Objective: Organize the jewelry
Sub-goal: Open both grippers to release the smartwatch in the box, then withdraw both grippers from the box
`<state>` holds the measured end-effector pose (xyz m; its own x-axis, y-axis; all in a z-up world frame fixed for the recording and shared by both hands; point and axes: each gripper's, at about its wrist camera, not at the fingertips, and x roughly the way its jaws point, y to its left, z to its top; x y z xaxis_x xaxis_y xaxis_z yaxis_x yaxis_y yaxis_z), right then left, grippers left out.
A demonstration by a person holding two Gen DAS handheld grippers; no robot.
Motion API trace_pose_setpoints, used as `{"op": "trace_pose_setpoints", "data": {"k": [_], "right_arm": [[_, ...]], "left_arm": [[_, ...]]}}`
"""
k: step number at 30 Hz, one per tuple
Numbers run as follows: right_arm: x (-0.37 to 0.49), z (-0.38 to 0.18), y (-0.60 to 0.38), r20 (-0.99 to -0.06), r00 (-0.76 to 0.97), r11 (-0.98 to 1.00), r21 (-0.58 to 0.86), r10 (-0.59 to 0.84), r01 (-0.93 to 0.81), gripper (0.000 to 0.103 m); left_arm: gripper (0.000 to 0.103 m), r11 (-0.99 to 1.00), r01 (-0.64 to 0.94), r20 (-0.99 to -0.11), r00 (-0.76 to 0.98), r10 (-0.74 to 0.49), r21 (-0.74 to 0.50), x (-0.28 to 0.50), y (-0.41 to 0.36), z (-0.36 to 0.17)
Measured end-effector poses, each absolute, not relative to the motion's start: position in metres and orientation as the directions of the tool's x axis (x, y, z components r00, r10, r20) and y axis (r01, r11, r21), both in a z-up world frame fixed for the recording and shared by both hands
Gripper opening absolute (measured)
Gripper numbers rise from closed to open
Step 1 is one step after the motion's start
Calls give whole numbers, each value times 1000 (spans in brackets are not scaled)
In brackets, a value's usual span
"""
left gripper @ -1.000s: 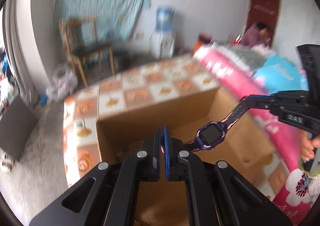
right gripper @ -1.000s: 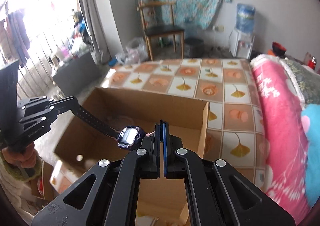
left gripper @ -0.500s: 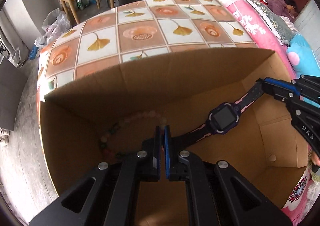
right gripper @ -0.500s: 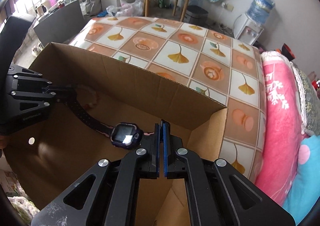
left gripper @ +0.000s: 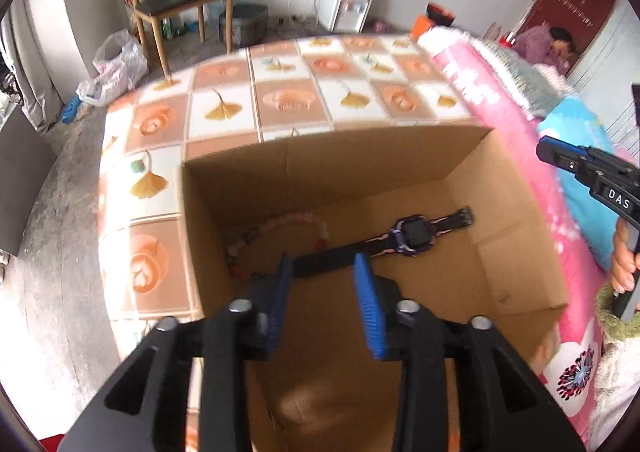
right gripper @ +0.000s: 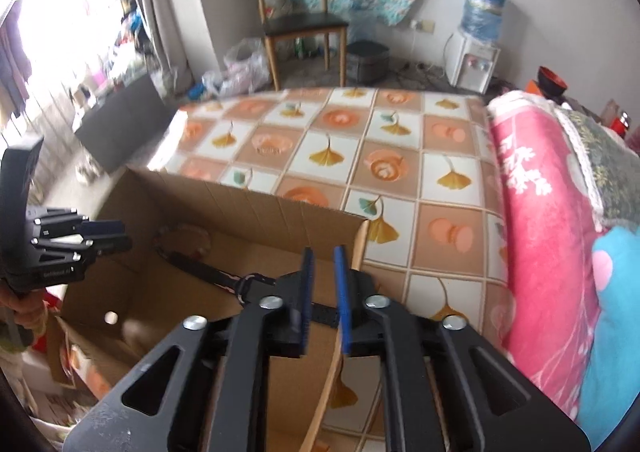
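Note:
A purple-cased watch [left gripper: 414, 236] with a dark strap lies on the floor of the cardboard box [left gripper: 340, 155], beside a pink bead bracelet [left gripper: 280, 226]. My left gripper [left gripper: 324, 266] hangs just above the strap's near end with its jaws opening; the strap shows between the blue pads, and they do not press on it. In the right wrist view the strap [right gripper: 200, 268] runs behind my right gripper [right gripper: 323, 254], whose jaws are also opening, with a narrow gap and no grip. The watch face is hidden there. Each gripper shows in the other's view: right [left gripper: 592, 175], left [right gripper: 80, 242].
The box [right gripper: 280, 211] stands on a tiled-pattern tablecloth [right gripper: 328, 155]. A pink blanket [right gripper: 540, 232] lies to the right. A wooden chair [right gripper: 304, 23], a water dispenser [right gripper: 476, 55] and a plastic bag [left gripper: 112, 63] stand on the floor beyond.
Both grippers were shut on the ends of the watch strap, holding it stretched inside the box. Both have let go, and the watch now lies on the box floor.

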<state>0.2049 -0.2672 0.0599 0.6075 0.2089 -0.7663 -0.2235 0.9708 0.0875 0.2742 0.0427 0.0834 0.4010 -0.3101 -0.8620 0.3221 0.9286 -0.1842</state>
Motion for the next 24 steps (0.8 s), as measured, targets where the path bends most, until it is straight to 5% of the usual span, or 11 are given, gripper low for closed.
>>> {"op": "trace_pose_setpoints", "data": {"k": [6,12,24], "right_arm": [[128,83,-296,-677,678,958,198,287,-208,44],[42,59,-307,-647,703,954,243,295,-177,59],[14,-58,-238,-807,511,954,267,297,-132,54]], "left_arm": [[74,916,344,-764,528,-371,-207,199,77,124],[94,906,389,-694,606,-389,-168,112,98,125],[96,960,219,-870,423,-253,-172,90,72,-26]]}}
